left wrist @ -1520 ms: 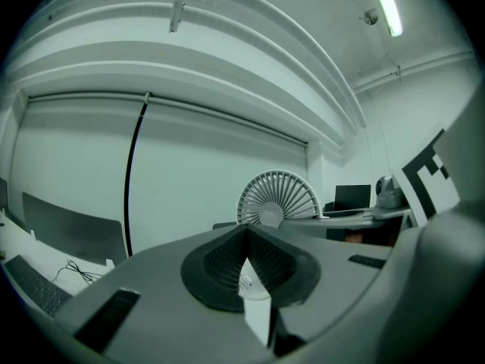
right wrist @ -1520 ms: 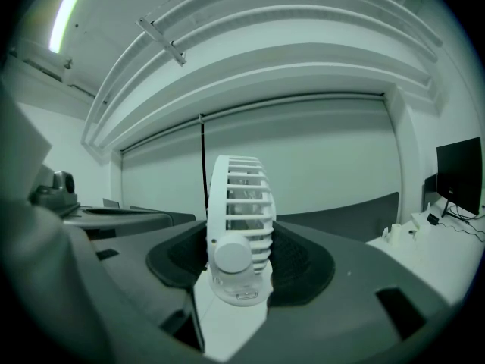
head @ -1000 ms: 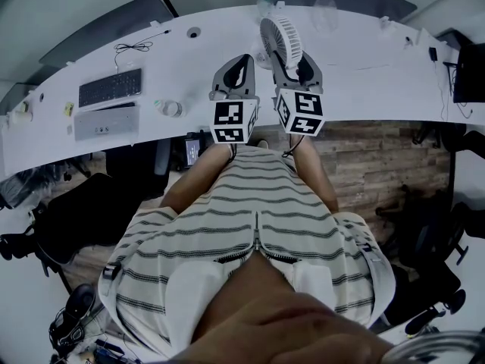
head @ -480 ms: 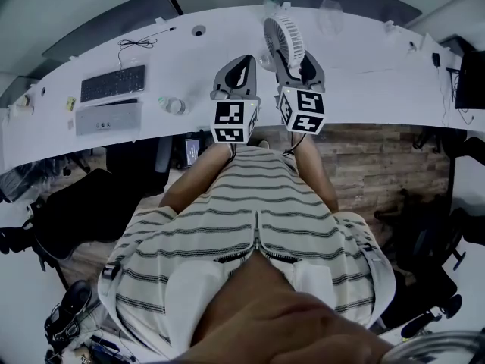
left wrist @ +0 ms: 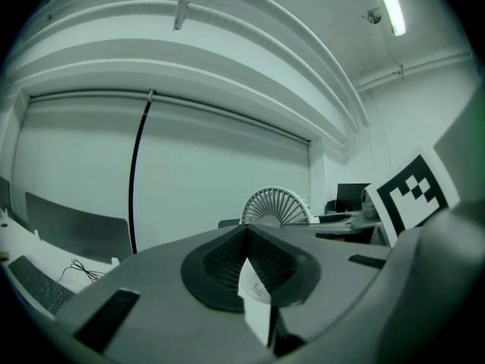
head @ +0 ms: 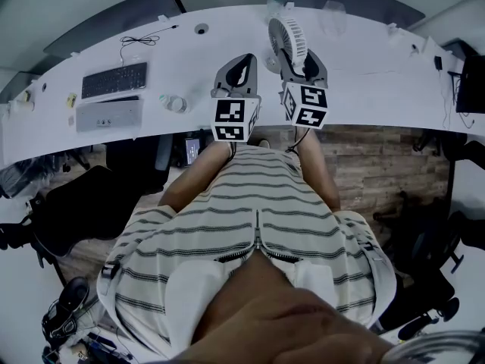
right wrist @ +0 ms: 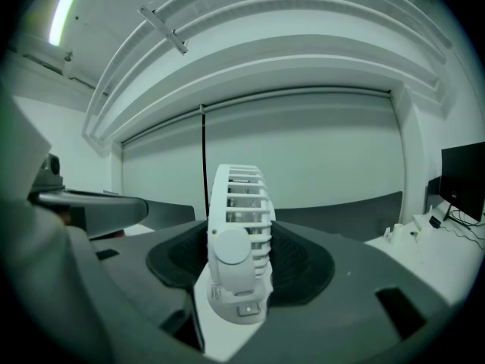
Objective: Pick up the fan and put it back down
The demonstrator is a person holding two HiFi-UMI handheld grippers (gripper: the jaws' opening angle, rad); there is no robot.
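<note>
Right gripper [head: 297, 62] clamped on the fan [head: 288, 36] above the white desk [head: 364, 82]

The fan stands upright over the far middle of the desk, its base pinched between the right jaws, its grille edge-on to them; whether it touches the desk I cannot tell. Just to its left, the left gripper [head: 242, 59] hangs with jaws together and nothing held. A keyboard [head: 114, 80] lies far left.

No legible text anywhere. Marker cubes [head: 235, 120] — black-and-white square patterns only, no letters or digits. Faint print on a white tab [left wrist: 256, 285] in the left gripper view — too fine to read. Nothing readable on the fan [right wrist: 239, 233] or keyboard [head: 114, 80].
</note>
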